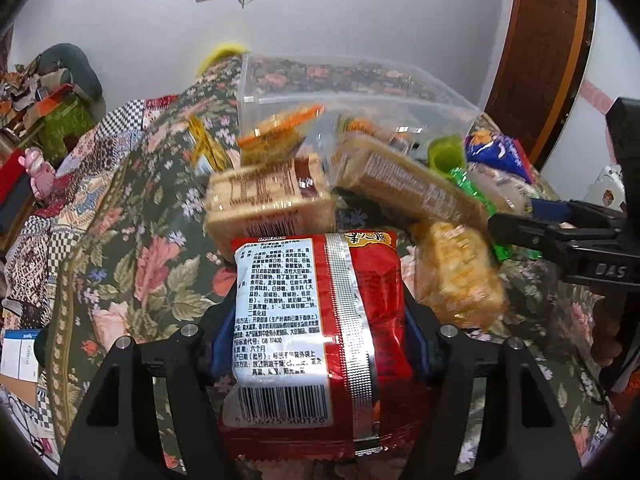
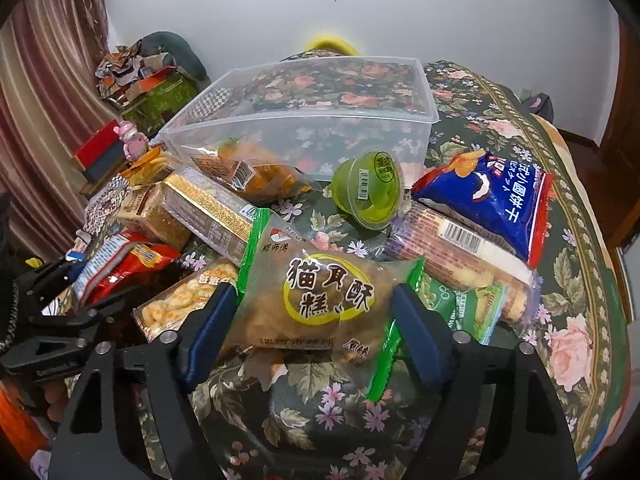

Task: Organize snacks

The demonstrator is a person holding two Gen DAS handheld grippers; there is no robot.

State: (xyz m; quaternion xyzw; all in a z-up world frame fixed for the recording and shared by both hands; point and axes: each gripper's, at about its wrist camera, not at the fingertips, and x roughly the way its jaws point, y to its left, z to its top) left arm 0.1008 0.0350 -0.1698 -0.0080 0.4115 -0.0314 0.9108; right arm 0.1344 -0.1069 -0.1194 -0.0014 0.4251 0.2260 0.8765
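Observation:
My left gripper (image 1: 320, 332) is shut on a red snack packet (image 1: 316, 332), label side up, held above the floral cloth. My right gripper (image 2: 316, 316) is shut on a green-edged clear pastry bag (image 2: 320, 300); it also shows in the left wrist view (image 1: 532, 226). A clear plastic bin (image 2: 304, 120) stands behind the pile and holds an orange snack bag (image 2: 256, 168). Loose around it lie a green jelly cup (image 2: 370, 188), a blue chip bag (image 2: 492, 200), biscuit packs (image 2: 208, 208) and a yellow cracker pack (image 1: 460, 276).
The floral cloth (image 2: 520, 360) covers the surface. At the left are a pink figurine (image 2: 134, 142), a red box (image 2: 100, 152) and a cluttered green box (image 2: 160, 92). A wooden door frame (image 1: 548, 40) stands at the right.

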